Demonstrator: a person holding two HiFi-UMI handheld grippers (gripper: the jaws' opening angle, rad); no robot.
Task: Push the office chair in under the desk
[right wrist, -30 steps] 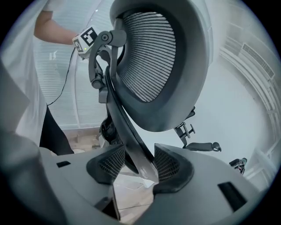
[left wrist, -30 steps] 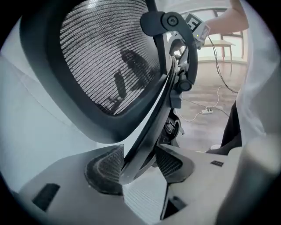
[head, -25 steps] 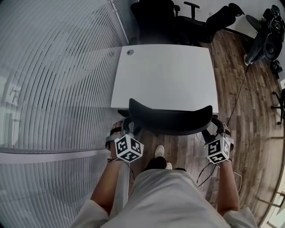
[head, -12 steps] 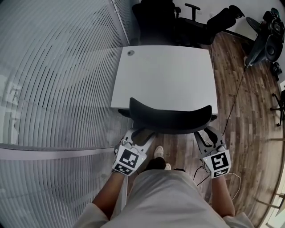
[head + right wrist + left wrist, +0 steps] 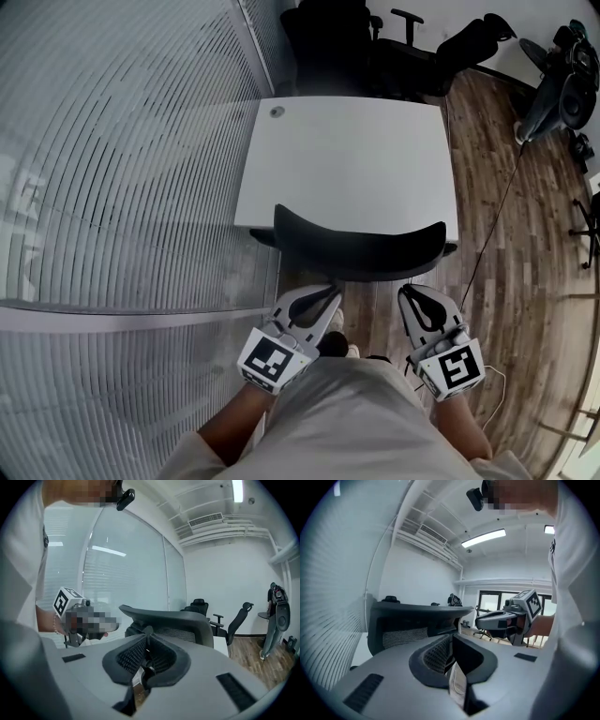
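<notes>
The black office chair's curved backrest [image 5: 356, 248] stands at the near edge of the white desk [image 5: 347, 159], with the seat hidden under the top. Both grippers hang a short way behind the backrest, apart from it. My left gripper [image 5: 330, 291] is at the left and my right gripper [image 5: 409, 292] at the right. Their jaws are closing, the tips together, with nothing between them. In the left gripper view the backrest [image 5: 412, 616] rises beyond my left gripper [image 5: 452, 641]. The right gripper view shows the backrest [image 5: 173, 620] past my right gripper [image 5: 146, 632].
A glass wall with blinds [image 5: 112, 187] runs along the left, close to the desk. Other black chairs [image 5: 375, 47] stand beyond the desk's far side. A cable [image 5: 497, 206] lies on the wood floor at the right, near dark equipment [image 5: 562, 84]. The person's shoe [image 5: 335, 319] is below the chair.
Both grippers have let go of the backrest's lower corners and drawn back toward the person. Their jaws went from wide apart to closed. The chair has stayed at the desk.
</notes>
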